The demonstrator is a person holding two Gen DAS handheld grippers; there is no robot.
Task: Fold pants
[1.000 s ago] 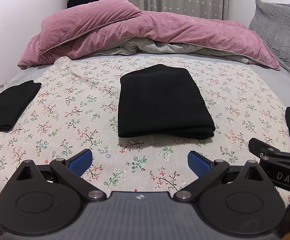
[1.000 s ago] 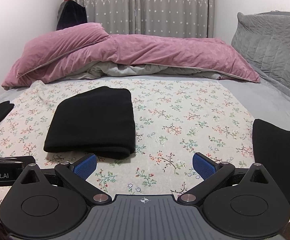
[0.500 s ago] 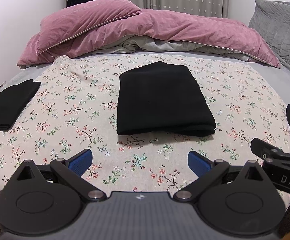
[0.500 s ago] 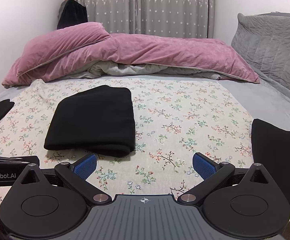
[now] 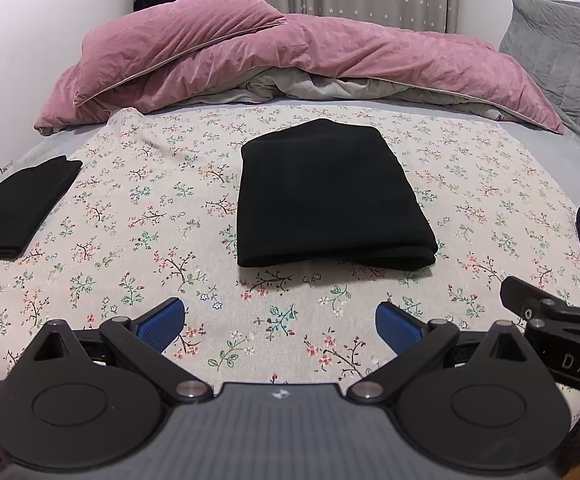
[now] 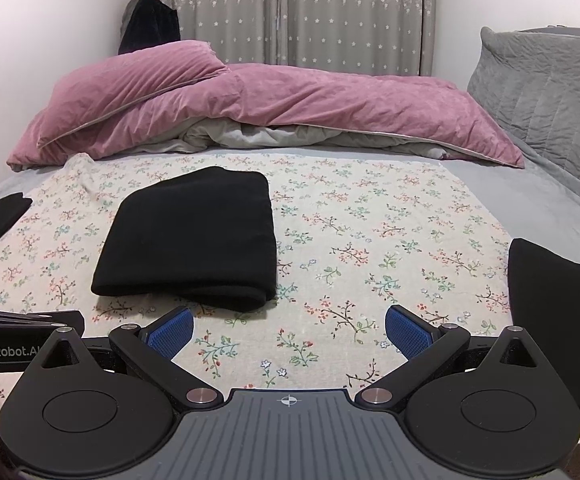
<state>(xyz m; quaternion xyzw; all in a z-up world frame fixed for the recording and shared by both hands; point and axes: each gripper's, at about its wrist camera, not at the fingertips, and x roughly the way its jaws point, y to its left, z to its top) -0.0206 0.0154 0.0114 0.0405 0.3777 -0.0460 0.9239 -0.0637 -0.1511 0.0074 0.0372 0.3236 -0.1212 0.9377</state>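
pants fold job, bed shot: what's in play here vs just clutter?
In play:
folded black pants, centre of the floral sheet
left gripper, open, holding nothing
right gripper, open, holding nothing

Just lying about:
black folded cloth at left
black cloth at right
pink duvet
grey pillow
curtains

The folded pants (image 5: 330, 196) are lying in the middle of the floral sheet (image 5: 137, 240), just ahead of the left gripper (image 5: 279, 322) and ahead-left of the right gripper (image 6: 287, 332). Another folded garment (image 5: 17, 204) is sitting at the sheet's left edge, a third garment (image 6: 554, 300) at its right edge. Behind the sheet, the duvet (image 6: 273, 104) is lying heaped across the bed, with the curtain (image 6: 310, 12) hanging beyond it.
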